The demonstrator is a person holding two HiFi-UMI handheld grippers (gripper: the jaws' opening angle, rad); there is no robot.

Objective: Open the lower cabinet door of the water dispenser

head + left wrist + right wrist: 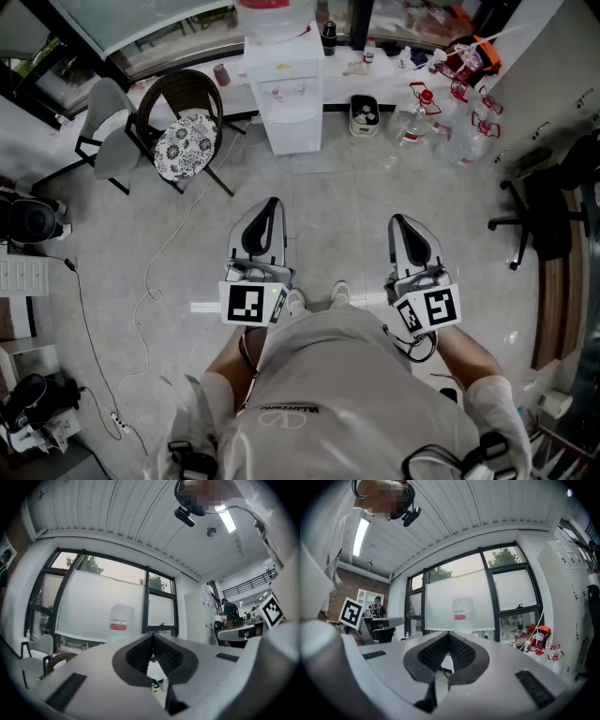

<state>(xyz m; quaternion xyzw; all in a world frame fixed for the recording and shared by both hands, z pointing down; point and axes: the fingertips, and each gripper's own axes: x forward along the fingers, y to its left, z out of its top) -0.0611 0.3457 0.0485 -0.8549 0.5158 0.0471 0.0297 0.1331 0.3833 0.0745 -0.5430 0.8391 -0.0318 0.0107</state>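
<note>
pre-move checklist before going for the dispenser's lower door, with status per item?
1. Left gripper empty, jaws together: ok.
2. Right gripper empty, jaws together: ok.
3. Water dispenser within reach: not ok. It stands across the floor, well ahead of both grippers.
4. Lower cabinet door shut: ok, looks flush in the head view.
5. Door handle located: cannot tell, too small.
6. Straight path to the dispenser: ok. The chair is to its left and the bottles to its right.
</note>
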